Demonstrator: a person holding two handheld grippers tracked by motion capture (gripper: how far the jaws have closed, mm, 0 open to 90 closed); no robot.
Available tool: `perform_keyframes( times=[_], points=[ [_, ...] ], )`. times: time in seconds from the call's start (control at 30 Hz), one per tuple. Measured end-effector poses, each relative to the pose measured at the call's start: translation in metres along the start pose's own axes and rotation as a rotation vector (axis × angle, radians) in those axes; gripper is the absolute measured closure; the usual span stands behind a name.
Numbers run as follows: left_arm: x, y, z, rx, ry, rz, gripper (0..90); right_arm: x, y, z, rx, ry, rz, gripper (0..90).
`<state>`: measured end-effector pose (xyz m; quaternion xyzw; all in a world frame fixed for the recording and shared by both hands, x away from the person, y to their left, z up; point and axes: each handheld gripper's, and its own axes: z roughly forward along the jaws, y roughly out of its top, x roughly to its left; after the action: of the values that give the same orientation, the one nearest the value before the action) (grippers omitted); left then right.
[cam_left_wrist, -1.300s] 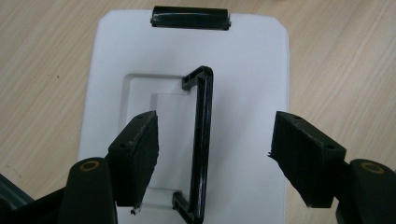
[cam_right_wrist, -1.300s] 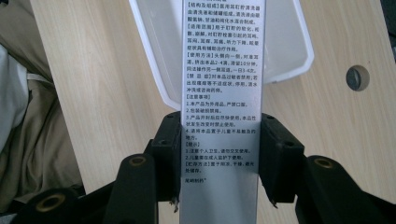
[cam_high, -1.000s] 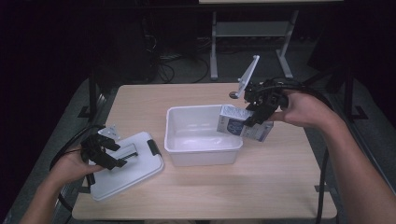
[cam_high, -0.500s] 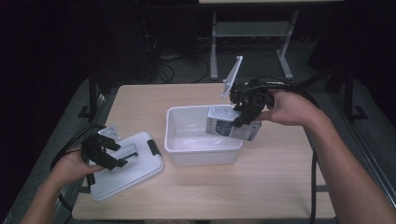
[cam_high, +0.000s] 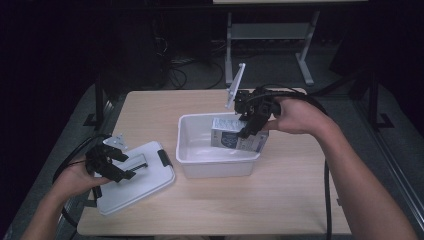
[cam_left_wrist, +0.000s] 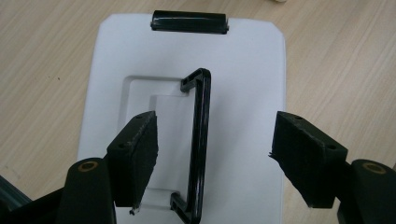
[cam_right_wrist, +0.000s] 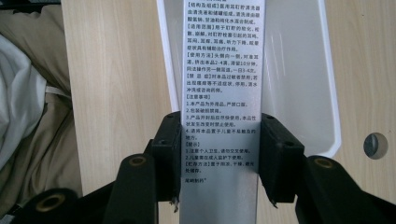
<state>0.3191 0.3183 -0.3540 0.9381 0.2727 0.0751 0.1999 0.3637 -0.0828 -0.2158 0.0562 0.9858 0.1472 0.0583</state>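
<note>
A white and blue carton (cam_high: 231, 140) with printed text (cam_right_wrist: 222, 70) hangs tilted over the right half of an open white bin (cam_high: 215, 168). My right gripper (cam_high: 251, 128) is shut on the carton, and in the right gripper view its pads (cam_right_wrist: 170, 154) press on both narrow sides. At the table's left lies the bin's white lid (cam_high: 145, 186) with a black handle (cam_left_wrist: 201, 140) and a black end clip (cam_left_wrist: 189, 21). My left gripper (cam_high: 124, 168) hovers over the lid, open, its jaws standing either side of the handle without touching it.
The wooden table (cam_high: 280, 205) has bare room in front of and right of the bin. A small round hole (cam_right_wrist: 376, 145) sits in the tabletop near the bin. A metal stand (cam_high: 270, 35) and cables stand behind the table.
My right gripper has carried the carton leftward from the bin's right rim to over its inside. The left gripper and lid have stayed put.
</note>
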Motion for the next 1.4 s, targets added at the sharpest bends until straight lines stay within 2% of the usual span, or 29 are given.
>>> perform_keyframes(
  times=[0.57,1.4],
  points=[
    [0.000,-0.002,0.000,0.005,0.001,0.003,30.8,-0.003,0.016,0.020,0.005,0.022,-0.048,55.3],
    [0.000,-0.003,0.000,0.003,0.004,0.001,30.9,-0.010,0.015,0.049,0.034,0.053,-0.067,55.3]
  ],
)
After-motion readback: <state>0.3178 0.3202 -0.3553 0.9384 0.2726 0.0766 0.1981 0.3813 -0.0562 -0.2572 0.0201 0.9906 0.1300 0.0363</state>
